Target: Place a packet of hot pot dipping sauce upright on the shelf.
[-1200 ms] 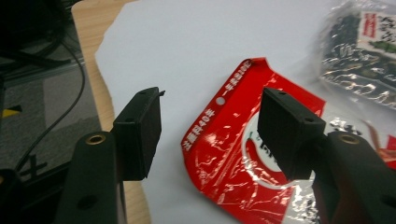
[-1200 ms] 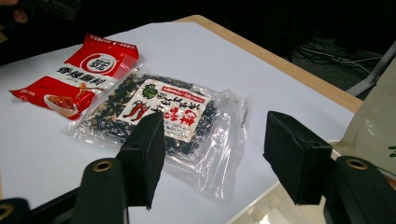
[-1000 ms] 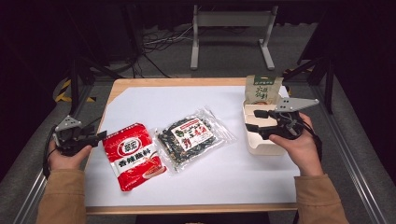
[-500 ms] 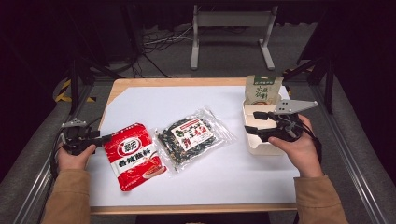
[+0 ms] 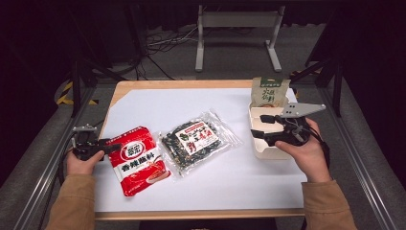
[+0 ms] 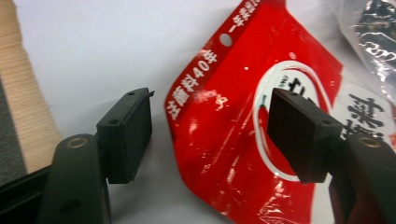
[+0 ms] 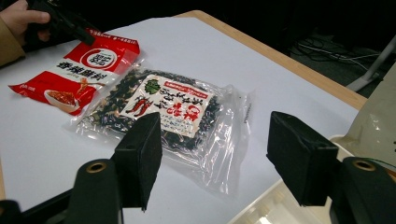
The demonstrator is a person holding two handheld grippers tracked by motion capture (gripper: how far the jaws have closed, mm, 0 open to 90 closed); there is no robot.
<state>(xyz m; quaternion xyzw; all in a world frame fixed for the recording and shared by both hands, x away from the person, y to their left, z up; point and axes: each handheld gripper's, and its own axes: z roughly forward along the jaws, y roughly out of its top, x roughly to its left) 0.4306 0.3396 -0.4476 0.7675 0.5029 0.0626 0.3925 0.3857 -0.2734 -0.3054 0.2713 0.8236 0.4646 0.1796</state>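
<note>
A: From the high view, where is the red packet [image 5: 139, 159]?

B: On the white sheet [image 5: 191, 108], left of the clear packet [image 5: 197, 142]. The beige bin [image 5: 258, 143], far right, holds a green-labelled pouch [image 5: 270, 92]; right gripper [image 5: 262, 127] hovers over it, spread.

A: Left gripper view?

B: Left gripper [image 6: 210, 135] spread, its jaws having just widened, straddling the red packet's top edge, not pinching.

A: Right gripper view?

B: Wooden table edge [image 7: 280, 58], dark floor beyond.

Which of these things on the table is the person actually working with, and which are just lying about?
In the job:
left gripper, jaws open around the corner of
red packet

Lying about:
clear packet
white tray, under the right gripper
green-labelled pouch
</note>
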